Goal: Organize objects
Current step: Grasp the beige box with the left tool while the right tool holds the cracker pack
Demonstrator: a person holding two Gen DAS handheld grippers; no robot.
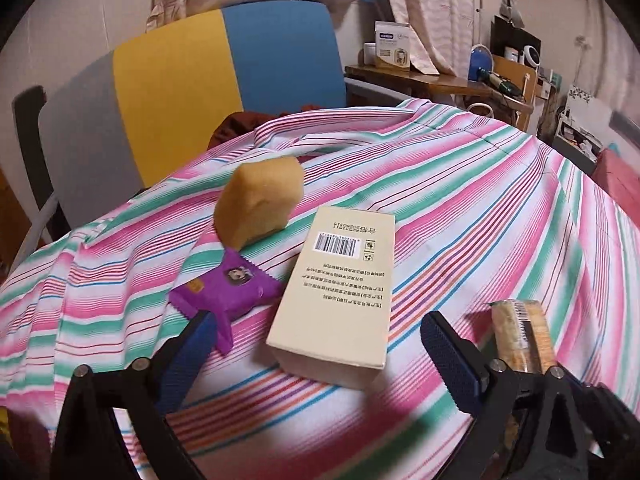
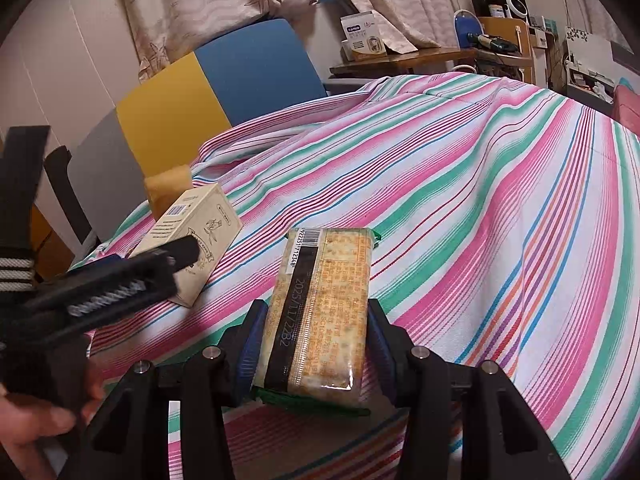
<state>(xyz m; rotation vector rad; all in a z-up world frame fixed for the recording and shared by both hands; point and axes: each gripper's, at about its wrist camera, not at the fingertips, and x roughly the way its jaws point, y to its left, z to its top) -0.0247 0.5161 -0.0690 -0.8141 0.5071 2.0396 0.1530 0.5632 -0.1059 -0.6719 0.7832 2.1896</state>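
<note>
**Cracker pack pinched, box between spread jaws**

The right hand-held gripper (image 2: 316,344) pinches a cracker pack (image 2: 320,312) (barcode end forward). The left hand-held gripper (image 1: 316,356) stands spread, a cream box (image 1: 336,292) ahead between its fingers, apparently untouched; purple packet (image 1: 228,288) and sponge (image 1: 258,198) beyond-left on the striped cloth (image 1: 480,220).

striped cloth (image 1: 460,208) | chair (image 1: 224,80) behind | curtains (image 2: 208,4) | cluttered desk (image 2: 420,58)

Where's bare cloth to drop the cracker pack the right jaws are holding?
Free: the striped cloth right of and beyond the cracker pack, out to the far edge near the wooden desk. Crowded: left side, where the cream box, purple wrapper and yellow sponge cluster, with the left gripper open around the box.
</note>
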